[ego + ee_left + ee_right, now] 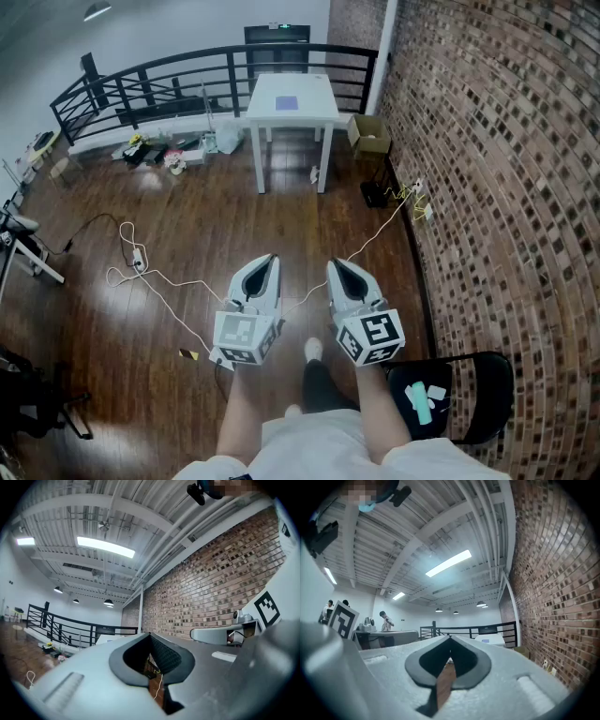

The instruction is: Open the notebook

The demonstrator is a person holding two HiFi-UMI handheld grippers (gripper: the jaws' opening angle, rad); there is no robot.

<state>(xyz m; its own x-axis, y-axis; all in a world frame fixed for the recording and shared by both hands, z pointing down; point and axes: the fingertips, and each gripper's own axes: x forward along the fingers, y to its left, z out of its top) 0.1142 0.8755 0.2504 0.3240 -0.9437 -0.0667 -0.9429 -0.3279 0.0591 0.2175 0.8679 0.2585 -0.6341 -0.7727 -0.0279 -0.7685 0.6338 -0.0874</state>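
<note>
Notebook (286, 102): a small purple rectangle lying flat near the middle of a white worktop (309, 86) at the far end of the room, well apart from both grippers. It is too small to tell whether its cover is shut or open, and in the right gripper view it shows only as a faint purple patch. Left gripper (267, 260): held level over the dark wooden floor (187, 234), fingers clenched tip to tip and grasping nothing. In its own view the tips meet, with only a slit of floor and white cable showing below them. Right gripper (335, 265): just beside the left, level, fingers likewise pressed together and empty. The hands are hidden behind the marker cubes, so only forearms show. White cables (141, 267): looped across the floor between the grippers and the worktop. Cardboard box (368, 134): on the floor beside the worktop, against the brick wall (487, 169). Black railing (169, 80): behind the worktop. Clutter (164, 155): along the railing foot, too small to name. Black chair (478, 389): lower right, its seat carrying teal and white bits (424, 398) that cannot be identified. Dark equipment (23, 394): cut off by the left edge.
</note>
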